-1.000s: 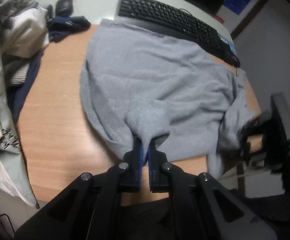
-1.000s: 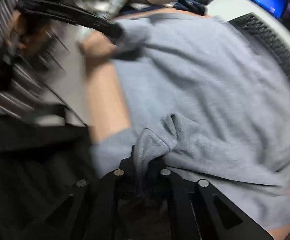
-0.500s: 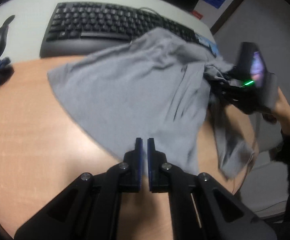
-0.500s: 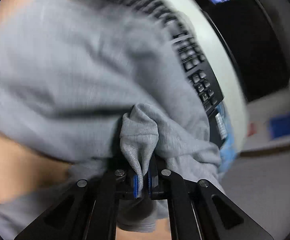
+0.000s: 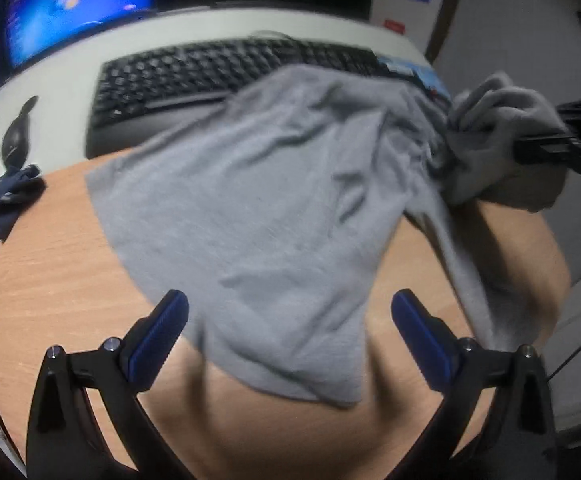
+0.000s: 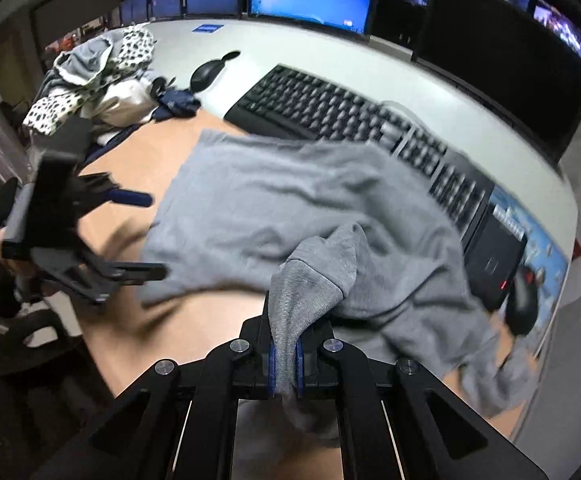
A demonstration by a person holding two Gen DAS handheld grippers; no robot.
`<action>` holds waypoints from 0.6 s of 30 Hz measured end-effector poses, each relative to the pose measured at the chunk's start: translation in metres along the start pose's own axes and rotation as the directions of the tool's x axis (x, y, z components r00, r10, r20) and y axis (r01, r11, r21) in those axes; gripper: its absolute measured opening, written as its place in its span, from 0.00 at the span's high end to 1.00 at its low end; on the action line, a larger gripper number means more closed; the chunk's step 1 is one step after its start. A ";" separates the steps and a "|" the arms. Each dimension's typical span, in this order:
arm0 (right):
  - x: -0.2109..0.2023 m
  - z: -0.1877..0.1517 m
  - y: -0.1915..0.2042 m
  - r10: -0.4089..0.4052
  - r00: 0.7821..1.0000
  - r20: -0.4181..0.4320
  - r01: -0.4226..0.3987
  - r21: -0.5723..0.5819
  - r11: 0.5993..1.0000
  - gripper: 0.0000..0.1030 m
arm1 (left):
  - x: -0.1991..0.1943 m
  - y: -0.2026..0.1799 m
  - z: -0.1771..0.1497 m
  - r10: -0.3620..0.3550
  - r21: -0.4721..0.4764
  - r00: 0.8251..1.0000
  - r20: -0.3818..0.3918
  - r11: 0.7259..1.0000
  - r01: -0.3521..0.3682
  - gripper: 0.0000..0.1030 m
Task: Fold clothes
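Folding looks to be at an early stage, judging from how the cloth lies. Going left to right in the right wrist view: a heap of other clothes (image 6: 94,80) sits at the far left end of the desk, not in any basket or bin; no container shows in either view, so nothing can be logged for contents. Next, the left gripper (image 6: 152,236) hangs just beside the near-left edge of the grey shirt (image 6: 274,200), fingers spread apart and holding nothing; the left wrist view confirms this, with the blue pads (image 5: 158,332) wide open on either side of the shirt's near corner and no cloth between them. The shirt itself lies mostly spread on the wooden desk (image 6: 130,160), its far edge draped over the keyboard (image 6: 350,120), with creases but no clean fold visible yet. Further right, the right gripper (image 6: 284,364) is clamped on a bunched wad of the shirt's fabric, lifted off the desk. Remaining, as I judge it: flatten the shirt, make the folds, then deal with the heap. Frames are motion-blurred; fine creases uncertain.
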State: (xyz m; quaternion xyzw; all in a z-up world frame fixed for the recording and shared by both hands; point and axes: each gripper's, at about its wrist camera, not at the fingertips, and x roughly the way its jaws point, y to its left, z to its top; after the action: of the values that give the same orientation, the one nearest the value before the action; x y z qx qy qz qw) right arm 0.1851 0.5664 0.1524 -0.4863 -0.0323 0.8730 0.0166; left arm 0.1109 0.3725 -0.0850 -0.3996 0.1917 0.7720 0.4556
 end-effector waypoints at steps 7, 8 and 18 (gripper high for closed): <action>-0.002 -0.030 -0.008 0.166 0.986 0.024 -0.168 0.150 0.974 0.95 | 0.011 -0.027 -0.018 0.118 0.169 0.992 0.051 0.978 -0.125 0.88; 0.002 -0.033 -0.001 0.208 0.978 0.020 -0.209 0.142 0.967 0.95 | 0.010 -0.023 -0.018 0.116 0.164 0.992 0.049 0.979 -0.123 0.88; 0.074 -0.055 0.041 -0.047 0.977 -0.208 0.024 -0.113 0.993 0.97 | -0.011 0.086 -0.006 0.049 -0.101 0.998 -0.032 0.994 -0.052 0.89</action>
State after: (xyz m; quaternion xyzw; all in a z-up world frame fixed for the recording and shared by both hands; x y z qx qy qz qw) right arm 0.1931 0.5318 0.0578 -0.5755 -0.0868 0.8131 0.0088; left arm 0.0424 0.3187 -0.0859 -0.4285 0.1690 0.7862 0.4121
